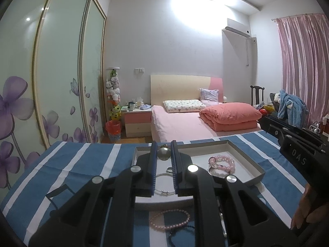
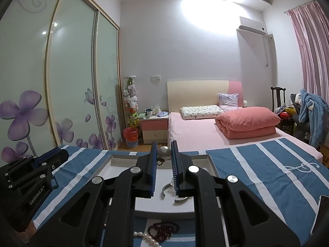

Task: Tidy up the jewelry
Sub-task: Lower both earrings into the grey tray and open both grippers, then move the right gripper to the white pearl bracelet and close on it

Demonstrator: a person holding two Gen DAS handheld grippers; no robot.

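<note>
tray (image 1: 242, 150) on striped cloth (image 1: 86, 160) | beaded bracelet (image 1: 223, 163) in tray | bed (image 1: 185, 123) behind

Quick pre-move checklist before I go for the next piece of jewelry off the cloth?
1. Left gripper empty: ok, jaws nearly shut, nothing between them.
2. Right gripper empty: ok, same.
3. Tray has bare floor left: ok.
4. Pink bead bracelet inside tray: ok.
5. Pieces left on striped cloth: not ok; thin pink bracelet, pearl strand, dark red beads remain.
6. Jaws wide enough to pick: not ok.
</note>
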